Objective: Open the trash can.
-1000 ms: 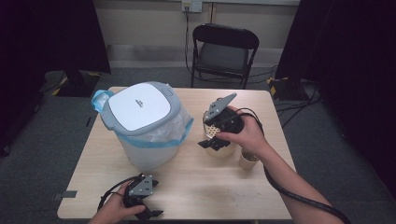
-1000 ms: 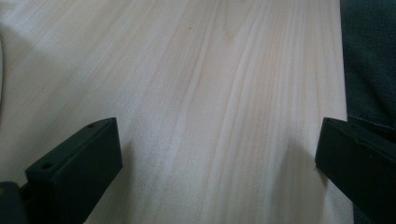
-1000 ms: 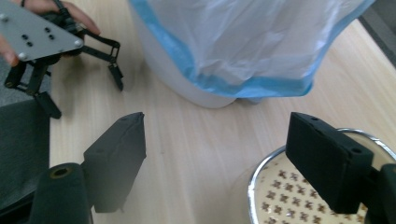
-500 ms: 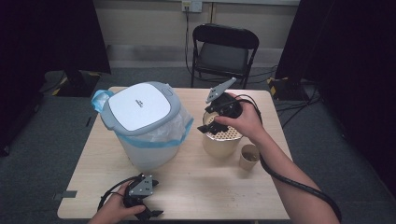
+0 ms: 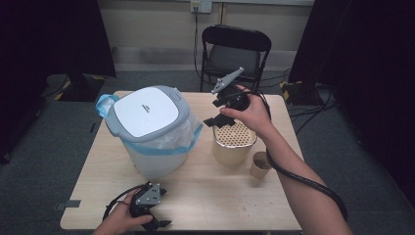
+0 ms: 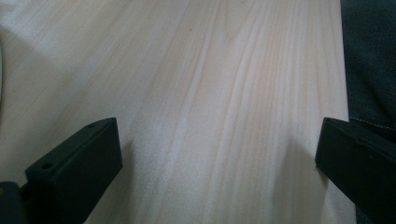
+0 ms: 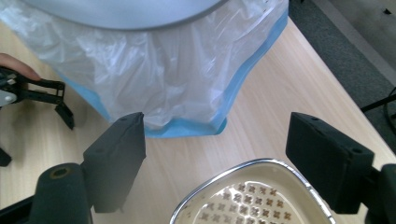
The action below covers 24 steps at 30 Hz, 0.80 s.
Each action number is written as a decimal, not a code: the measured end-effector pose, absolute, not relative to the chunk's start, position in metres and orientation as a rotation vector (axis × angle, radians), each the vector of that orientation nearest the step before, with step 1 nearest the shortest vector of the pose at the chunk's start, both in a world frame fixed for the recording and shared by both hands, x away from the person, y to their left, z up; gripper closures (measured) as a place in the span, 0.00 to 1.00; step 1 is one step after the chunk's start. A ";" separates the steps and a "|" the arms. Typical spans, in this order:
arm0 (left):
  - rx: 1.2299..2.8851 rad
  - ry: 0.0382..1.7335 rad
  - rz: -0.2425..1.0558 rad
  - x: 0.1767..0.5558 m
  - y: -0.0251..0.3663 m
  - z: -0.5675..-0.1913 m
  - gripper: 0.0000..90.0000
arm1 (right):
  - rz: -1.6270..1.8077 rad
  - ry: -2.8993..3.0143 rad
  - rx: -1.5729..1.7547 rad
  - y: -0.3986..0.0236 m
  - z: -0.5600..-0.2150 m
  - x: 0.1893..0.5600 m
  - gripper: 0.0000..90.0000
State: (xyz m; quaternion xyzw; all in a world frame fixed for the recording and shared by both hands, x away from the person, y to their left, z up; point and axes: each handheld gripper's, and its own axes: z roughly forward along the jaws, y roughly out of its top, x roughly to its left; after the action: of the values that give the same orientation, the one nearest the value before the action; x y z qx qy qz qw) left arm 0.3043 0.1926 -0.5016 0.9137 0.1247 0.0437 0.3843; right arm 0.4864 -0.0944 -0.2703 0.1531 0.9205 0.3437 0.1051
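— Looking down from the high view: right gripper (image 5: 215, 117) hovering over the far rim of the perforated-lid container (image 5: 234, 142), jaws standing apart, nothing between them.

— Confirming from the right gripper view: both black jaws spread wide, bare tabletop and the container's (image 7: 254, 200) silver rim showing in the gap; not gripping anything, not touching the rim as far as can be told.

— Sitting where, that container?

— Standing upright on the wooden table (image 5: 205, 196), right of centre, just beside the lidded bin (image 5: 149, 129). Crowding in on the left: the bin's clear liner with its blue hem (image 7: 187, 126) — bulging out toward the container and hanging close in front of the jaws.

— Anything else nearby?

— Standing just right of the container, a small paper cup (image 5: 261, 165), upright, near but apart. Trailing along the forearm, the gripper's thick black cable (image 5: 303, 178). Beyond the far edge of the table, a black folding chair (image 5: 236, 51).

— And the other side?

— Resting at the near left edge, left gripper (image 5: 155, 221) in the hand, well apart from the container. Showing in the left gripper view: jaws wide apart over plain wood grain, holding nothing.
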 end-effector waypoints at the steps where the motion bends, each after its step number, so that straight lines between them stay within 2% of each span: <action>1: 2.331 0.319 0.114 0.304 0.193 -0.502 0.00 | 1.015 2.708 0.451 -0.093 -0.269 0.487 0.22; 24: 2.330 0.316 0.105 0.305 0.192 -0.502 0.00 | 1.086 2.650 0.550 -0.075 -0.262 0.524 0.21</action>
State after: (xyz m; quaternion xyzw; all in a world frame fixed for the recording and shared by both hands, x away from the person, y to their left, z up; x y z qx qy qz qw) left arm 0.3049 0.1920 -0.5017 0.9141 0.1238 0.0414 0.3839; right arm 0.5240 -0.0751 -0.2621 0.1874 0.9030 0.3699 0.1127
